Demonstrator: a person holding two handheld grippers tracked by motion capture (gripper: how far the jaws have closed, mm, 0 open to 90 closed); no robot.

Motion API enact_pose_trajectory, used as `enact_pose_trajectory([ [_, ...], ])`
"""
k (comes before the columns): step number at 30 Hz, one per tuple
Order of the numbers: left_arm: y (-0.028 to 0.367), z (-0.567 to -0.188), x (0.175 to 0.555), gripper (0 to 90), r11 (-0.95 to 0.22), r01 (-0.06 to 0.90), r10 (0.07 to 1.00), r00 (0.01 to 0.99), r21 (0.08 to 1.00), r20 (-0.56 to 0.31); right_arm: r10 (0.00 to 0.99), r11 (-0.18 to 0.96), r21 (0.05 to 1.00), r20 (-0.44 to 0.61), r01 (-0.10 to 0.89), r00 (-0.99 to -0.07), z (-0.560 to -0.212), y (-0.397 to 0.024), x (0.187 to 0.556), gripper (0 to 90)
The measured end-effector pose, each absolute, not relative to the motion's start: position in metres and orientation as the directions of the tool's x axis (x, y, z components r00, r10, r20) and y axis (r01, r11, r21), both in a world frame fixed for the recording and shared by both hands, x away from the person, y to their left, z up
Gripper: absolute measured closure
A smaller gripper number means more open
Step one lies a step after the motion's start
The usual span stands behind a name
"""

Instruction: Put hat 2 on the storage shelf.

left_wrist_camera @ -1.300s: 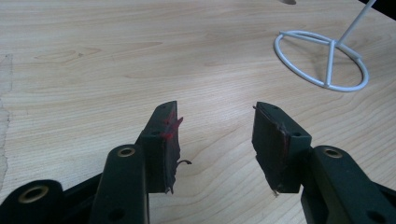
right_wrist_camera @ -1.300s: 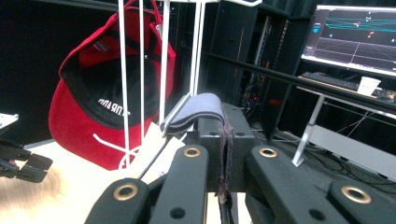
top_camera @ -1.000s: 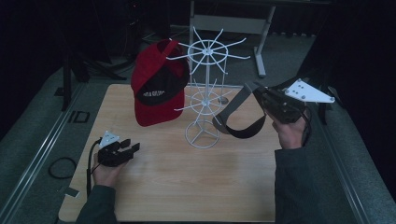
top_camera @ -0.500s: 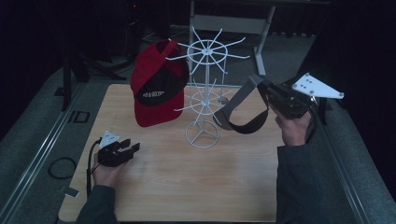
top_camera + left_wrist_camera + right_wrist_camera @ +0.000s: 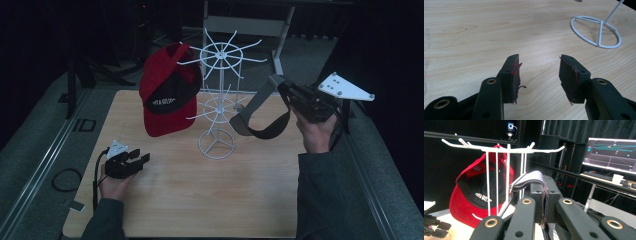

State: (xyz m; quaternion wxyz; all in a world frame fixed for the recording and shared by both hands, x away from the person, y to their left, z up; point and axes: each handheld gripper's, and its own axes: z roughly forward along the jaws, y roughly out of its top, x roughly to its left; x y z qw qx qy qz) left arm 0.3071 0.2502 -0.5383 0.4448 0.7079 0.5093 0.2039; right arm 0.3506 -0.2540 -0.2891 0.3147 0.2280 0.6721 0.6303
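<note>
Over the pale wooden table [image 5: 170,200] in a dark room, left gripper [image 5: 131,161] jaws gape empty, right gripper [image 5: 292,97] jaws pinch a grey headband [image 5: 252,112].

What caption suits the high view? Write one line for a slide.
Right tongs hold a grey-black fabric headband beside a white wire rack bearing a red cap.

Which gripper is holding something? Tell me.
The right gripper: shut on the grey headband beside the white rack. The left gripper rests open on the table.

Left hand-held gripper [image 5: 142,159] parted, right hand-held gripper [image 5: 280,89] clamped
</note>
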Motion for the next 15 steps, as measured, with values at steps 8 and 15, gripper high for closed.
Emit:
enact_pose_trajectory([
  [8, 0.250, -0.539, 0.308, 51.8, -0.084, 0.542, 0.902, 0.398, 0.836, -0.167, 0.691, 0.084, 0.992, -0.129, -0.099, -0.711, -0.281, -0.251, 0.352, 88.4],
  [15, 0.250, -0.539, 0.307, 51.8, -0.082, 0.541, 0.903, 0.396, 0.837, -0.167, 0.688, 0.077, 0.991, -0.130, -0.107, -0.714, -0.275, -0.248, 0.353, 88.4],
])
